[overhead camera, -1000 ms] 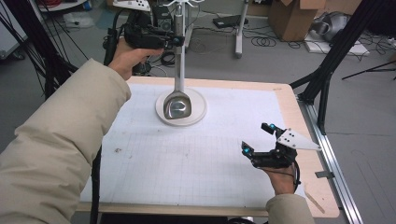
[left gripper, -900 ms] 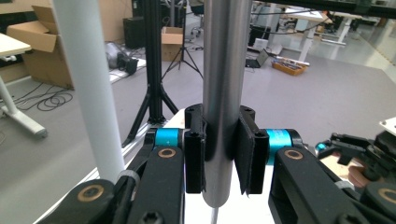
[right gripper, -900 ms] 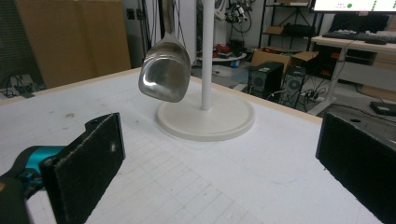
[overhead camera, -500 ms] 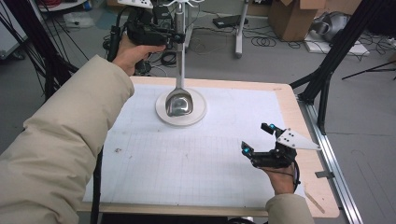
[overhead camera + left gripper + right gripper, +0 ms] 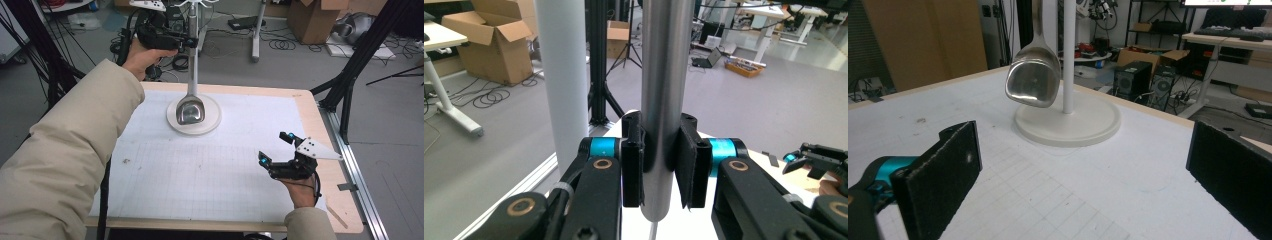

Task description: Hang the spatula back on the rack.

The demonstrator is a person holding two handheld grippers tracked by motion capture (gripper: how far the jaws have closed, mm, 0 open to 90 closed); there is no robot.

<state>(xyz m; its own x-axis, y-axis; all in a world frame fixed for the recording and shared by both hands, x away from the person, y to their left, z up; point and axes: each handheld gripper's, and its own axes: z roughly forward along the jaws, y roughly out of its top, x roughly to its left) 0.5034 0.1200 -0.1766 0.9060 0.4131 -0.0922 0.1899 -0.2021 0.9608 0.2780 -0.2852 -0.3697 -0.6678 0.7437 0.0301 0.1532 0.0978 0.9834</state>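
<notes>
Both tongs differ: left tongs [image 5: 659, 172] clamp the ladle [image 5: 190, 111] handle (upright), right tongs [image 5: 1083, 180] gape wide.

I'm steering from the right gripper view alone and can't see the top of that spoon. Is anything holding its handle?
Observer: Yes. The left gripper is shut on the metal spoon's handle, pads pressed on both sides, close to the handle's end.
Operator: Is the spoon touching the white stand?
Observer: In the high view the spoon bowl hangs over the stand's round base; whether it touches, I cannot tell. The white pole stands beside the handle, apart from it.
Operator: And where is my own gripper on the table?
Observer: The right gripper is near the table's right edge, jaws open with nothing between them, well short of the stand.
</notes>
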